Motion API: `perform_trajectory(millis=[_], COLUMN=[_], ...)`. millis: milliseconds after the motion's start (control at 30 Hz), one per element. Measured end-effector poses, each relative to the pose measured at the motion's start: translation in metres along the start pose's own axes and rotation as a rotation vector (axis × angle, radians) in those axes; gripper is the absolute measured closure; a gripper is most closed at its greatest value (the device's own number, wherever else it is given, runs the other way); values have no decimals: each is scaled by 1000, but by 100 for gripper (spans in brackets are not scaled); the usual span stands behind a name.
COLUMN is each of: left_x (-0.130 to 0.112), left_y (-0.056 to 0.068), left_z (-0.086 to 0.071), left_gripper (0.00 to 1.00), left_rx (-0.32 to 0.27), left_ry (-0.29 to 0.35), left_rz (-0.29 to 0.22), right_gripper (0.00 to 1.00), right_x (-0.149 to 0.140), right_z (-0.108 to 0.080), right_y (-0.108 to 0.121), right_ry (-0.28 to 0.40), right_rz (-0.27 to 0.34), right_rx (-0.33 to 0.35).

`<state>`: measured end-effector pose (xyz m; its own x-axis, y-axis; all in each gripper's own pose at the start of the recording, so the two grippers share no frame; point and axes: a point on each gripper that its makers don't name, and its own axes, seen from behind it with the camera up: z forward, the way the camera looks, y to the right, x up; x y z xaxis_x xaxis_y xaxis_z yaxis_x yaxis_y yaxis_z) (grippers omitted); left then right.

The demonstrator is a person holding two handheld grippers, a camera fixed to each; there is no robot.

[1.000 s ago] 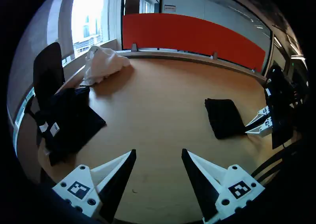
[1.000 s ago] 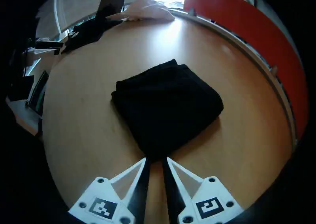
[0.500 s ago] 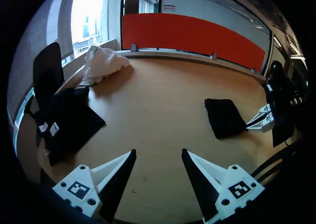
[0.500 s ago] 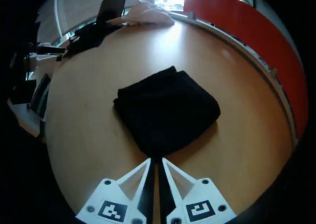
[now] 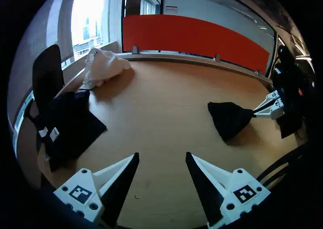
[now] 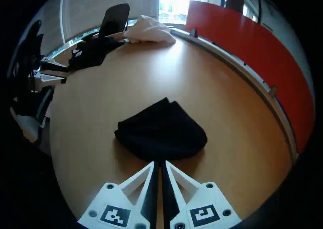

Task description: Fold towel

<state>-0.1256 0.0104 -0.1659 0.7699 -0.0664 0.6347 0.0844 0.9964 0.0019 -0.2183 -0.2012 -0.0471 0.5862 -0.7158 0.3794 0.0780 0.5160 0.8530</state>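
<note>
The black towel (image 6: 161,130), already folded into a small pad, sits on the worktop (image 5: 161,95) toward its right side, and where it lay flat a second ago its near edge is now drawn up into a peak. That edge is pinched in the right gripper (image 6: 158,164), whose jaws have closed to a thin slit on the cloth. This looks like the start of another fold, while the left gripper (image 5: 161,156) hovers well apart over bare wood, jaws wide and empty, with a white cloth (image 5: 103,65) and dark clothes (image 5: 68,124) farther off.
</note>
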Motion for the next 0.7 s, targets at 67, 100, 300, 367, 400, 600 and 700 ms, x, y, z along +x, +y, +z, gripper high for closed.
perform_trajectory(millis=[67,100,300,367,400,600,700], left_x=[1,2,8,11,12,19,23], left_y=[1,1,1,1,1,3,5], left_z=[1,1,2,2,2,3,5], left_gripper=[15,15,15,15,15,15,15], left_rx=[-4,-6,-13,-15,-17,-25,-31], left_ry=[2,4,16,20,22,32,36], left_rz=[2,2,4,6,7,19,23], right_gripper=[96,96,96,96,96,96,96], right_x=[10,15,49,60,66,96,105], right_z=[-4,-7,-19,-24,-26,-39,-44], right_y=[5,7,20,24,26,35,39], right_ry=[14,22,71,90,100,145,154], right_rz=[-11,-16,-36,-41,-44,-59,-69], right_rx=[-9,-14,-34,-40,-43,-58,-66])
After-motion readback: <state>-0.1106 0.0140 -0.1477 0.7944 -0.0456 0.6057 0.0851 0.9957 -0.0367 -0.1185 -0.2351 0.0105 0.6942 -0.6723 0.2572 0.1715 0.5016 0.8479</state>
